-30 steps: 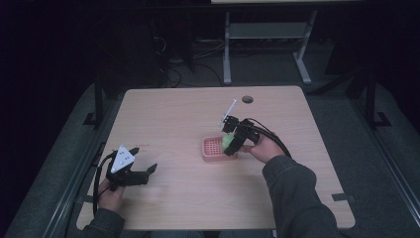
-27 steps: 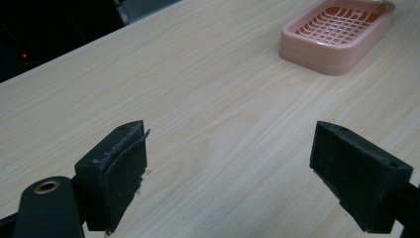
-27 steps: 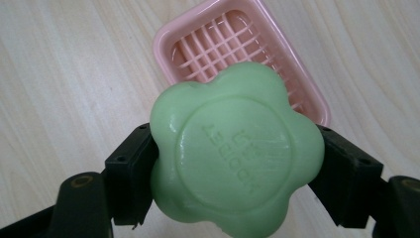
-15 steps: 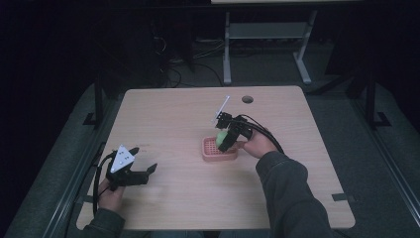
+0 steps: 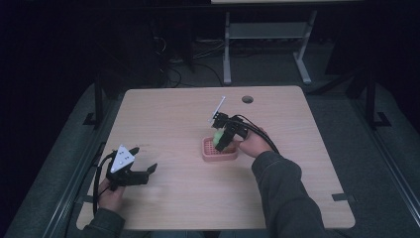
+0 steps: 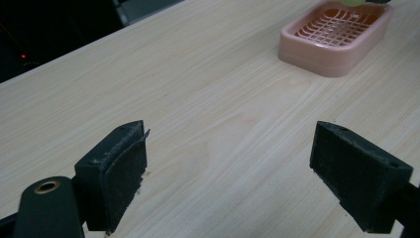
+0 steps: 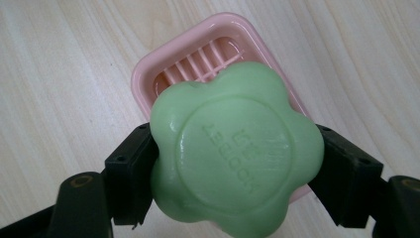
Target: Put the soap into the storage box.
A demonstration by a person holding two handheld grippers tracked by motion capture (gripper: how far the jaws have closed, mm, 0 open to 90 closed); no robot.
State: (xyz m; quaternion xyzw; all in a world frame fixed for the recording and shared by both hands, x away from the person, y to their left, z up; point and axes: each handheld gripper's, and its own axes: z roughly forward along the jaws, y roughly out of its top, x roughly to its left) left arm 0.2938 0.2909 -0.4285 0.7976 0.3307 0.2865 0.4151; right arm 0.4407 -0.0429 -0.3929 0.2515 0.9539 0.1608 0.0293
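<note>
Soap (image 7: 236, 151) clamped in right tool (image 7: 233, 163) above pink dish (image 7: 198, 54); left tool (image 6: 242, 163) agape, table (image 6: 198, 124) beneath.

A soap dish (image 5: 219, 148) sits on the table (image 5: 188, 208), a little right of its middle. Directly above the dish, the right gripper (image 5: 224, 141) hangs with a flower-shaped bar of soap (image 7: 235, 151) clamped between its jaws, one jaw on each side of the bar. The left gripper (image 5: 143, 163) is well apart from them, near the table's front left corner, its jaws spread wide over bare tabletop. A cable hole (image 5: 247, 99) lies behind the dish, near the far edge
</note>
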